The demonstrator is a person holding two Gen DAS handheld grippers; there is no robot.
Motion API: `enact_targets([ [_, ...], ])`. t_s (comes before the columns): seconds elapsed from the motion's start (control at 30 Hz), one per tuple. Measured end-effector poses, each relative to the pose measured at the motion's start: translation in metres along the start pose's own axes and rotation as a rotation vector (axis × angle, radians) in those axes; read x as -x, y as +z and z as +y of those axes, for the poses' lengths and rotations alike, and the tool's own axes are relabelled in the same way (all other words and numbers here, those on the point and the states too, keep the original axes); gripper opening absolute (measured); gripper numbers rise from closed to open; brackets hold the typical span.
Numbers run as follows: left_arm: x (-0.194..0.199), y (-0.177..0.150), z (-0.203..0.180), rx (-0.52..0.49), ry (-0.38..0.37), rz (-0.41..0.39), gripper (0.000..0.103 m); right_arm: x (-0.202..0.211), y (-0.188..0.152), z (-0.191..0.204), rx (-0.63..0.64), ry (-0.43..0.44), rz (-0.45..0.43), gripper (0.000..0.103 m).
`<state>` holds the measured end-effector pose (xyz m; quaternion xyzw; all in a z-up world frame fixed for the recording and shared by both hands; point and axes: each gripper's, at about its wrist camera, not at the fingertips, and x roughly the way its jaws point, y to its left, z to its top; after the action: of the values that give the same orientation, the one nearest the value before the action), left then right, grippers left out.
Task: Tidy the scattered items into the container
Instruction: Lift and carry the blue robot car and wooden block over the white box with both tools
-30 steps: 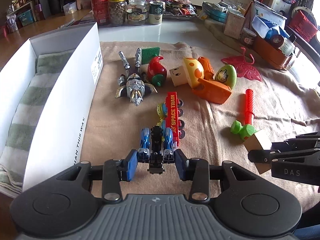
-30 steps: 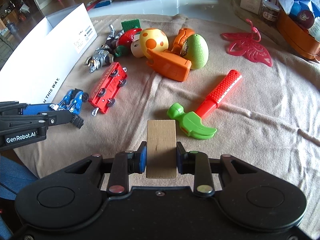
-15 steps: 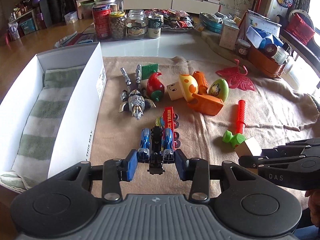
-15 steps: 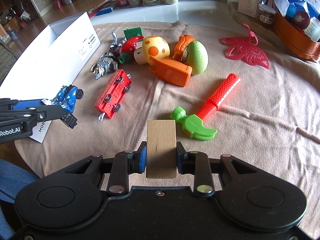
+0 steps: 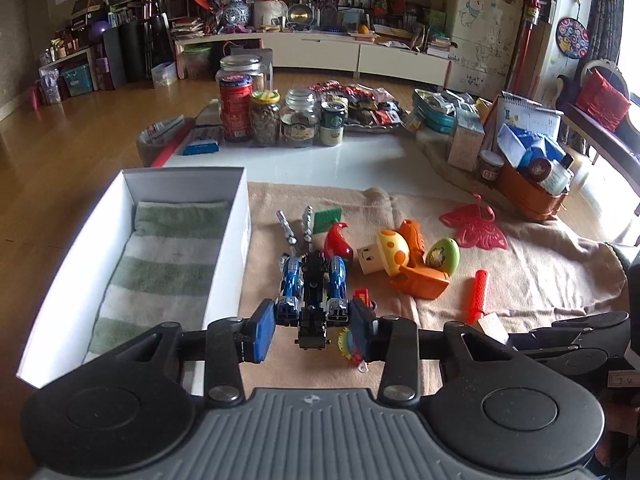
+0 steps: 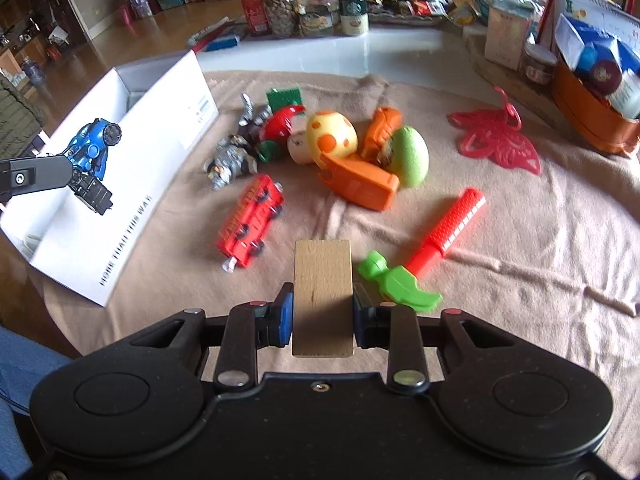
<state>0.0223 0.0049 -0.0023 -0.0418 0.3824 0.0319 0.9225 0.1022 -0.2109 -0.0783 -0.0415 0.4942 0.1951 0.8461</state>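
Just right of the white box's (image 5: 224, 264) near long wall, the left gripper (image 5: 314, 326) hangs above the cloth, pinching a blue and black robot toy (image 5: 314, 284) by its near end. The toy's long axis runs forward, parallel to that wall. The box, open-topped and lined with a striped green towel (image 5: 160, 256), lies to the gripper's left, so a short sideways carry over the wall looks like the coming move. The right gripper (image 6: 322, 314), farther right of the box, clamps a wooden block (image 6: 322, 296) held clear of the cloth; the left is plainly nearer.
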Motion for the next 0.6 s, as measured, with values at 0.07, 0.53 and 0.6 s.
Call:
enact_targets([
  [0.07,0.01,0.006,0.014,0.016,0.017,-0.02,0.041,0.009,0.014,0.014,0.028,-0.001,-0.023,0.03],
  [0.53,0.025,0.011,0.133,0.199,0.133,-0.037,0.041,0.025,0.119,0.154,0.211,0.135,-0.111,0.03],
  [0.6,0.017,0.003,0.146,0.22,0.138,-0.01,0.041,0.014,0.128,0.176,0.232,0.163,-0.093,0.03],
])
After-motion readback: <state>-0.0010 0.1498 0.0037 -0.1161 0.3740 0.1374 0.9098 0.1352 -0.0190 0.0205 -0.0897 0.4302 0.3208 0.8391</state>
